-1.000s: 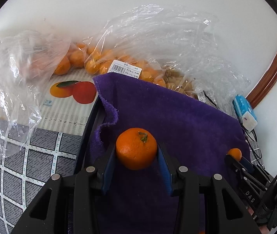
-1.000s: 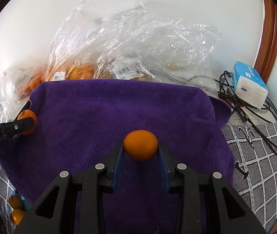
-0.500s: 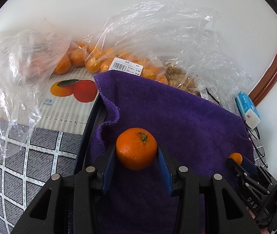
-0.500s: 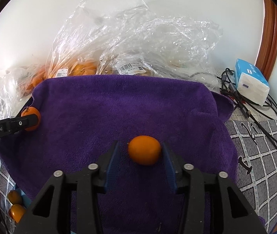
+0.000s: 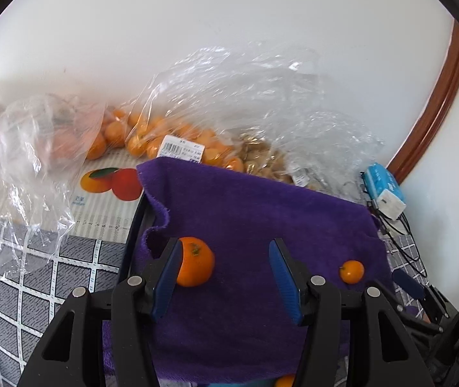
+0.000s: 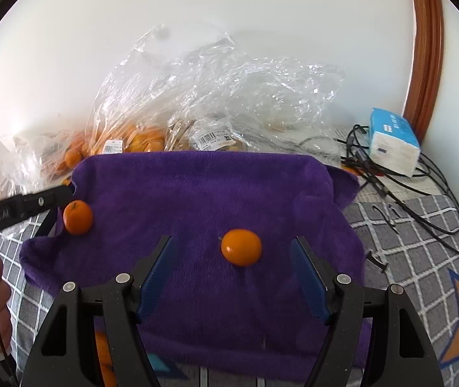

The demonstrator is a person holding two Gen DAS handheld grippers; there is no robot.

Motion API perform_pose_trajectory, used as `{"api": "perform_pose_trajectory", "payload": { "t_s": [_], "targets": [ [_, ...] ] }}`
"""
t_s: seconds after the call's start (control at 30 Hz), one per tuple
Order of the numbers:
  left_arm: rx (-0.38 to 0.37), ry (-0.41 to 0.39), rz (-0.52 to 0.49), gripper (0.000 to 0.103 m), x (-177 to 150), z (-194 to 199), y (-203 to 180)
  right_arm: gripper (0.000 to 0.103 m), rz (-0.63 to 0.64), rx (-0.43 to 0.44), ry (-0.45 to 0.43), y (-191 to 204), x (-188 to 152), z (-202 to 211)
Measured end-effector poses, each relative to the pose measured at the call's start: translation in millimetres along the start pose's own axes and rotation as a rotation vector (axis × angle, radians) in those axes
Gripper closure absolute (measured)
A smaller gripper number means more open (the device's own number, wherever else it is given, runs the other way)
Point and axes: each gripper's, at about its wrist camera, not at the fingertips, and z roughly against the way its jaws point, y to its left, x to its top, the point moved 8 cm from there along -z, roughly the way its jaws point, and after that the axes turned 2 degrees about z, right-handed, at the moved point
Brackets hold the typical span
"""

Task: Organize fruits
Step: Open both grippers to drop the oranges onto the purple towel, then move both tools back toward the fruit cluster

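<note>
Left mandarin (image 5: 194,261): orange, round, green stem up, resting on purple towel (image 5: 261,213) near its left edge.
Right mandarin (image 6: 241,247): smaller, smooth, lying mid-towel, stem sideways.

Bright, even daylight fills both my views. Glare flashes off the plastic bags (image 6: 216,96), slightly blurred. Fisheye bends the dark edges hard.

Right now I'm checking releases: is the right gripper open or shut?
Open. The right gripper has its jaws spread wide, and the orange lies free between them on the purple towel.
</note>
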Motion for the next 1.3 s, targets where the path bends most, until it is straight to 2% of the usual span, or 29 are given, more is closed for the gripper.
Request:
{"api": "perform_pose_trajectory", "payload": {
  "t_s": [0.13, 0.27, 0.4, 0.6, 0.93, 1.17, 1.3],
  "targets": [
    [-0.032, -0.017, -0.067, 0.050, 2, 25, -22, 0.030, 0.013, -0.060, 0.007, -2, -14, 23],
    [-0.044, -0.078, -0.125, 0.050, 0, 58, -36, 0.030, 0.026, -0.112, 0.026, -5, -31, 43],
    [-0.026, -0.073, -0.139, 0.050, -17, 79, -34, 0.030, 0.007, -0.081, 0.047, -3, -48, 61],
    [0.058, -0.059, -0.154, 0.050, -52, 99, -6, 0.031, -0.022, -0.023, 0.054, 8, -71, 80],
    [0.146, -0.028, -0.051, 0.050, -106, 120, 61, 0.033, 0.015, 0.057, 0.073, 46, -101, 91],
    [0.197, -0.035, 0.015, 0.050, -130, 122, 97, 0.036, 0.049, 0.065, 0.054, 66, -117, 97],
    [0.170, -0.021, 0.092, 0.050, -141, 118, 112, 0.042, 0.090, 0.068, 0.058, 75, -122, 99]
  ]
}}
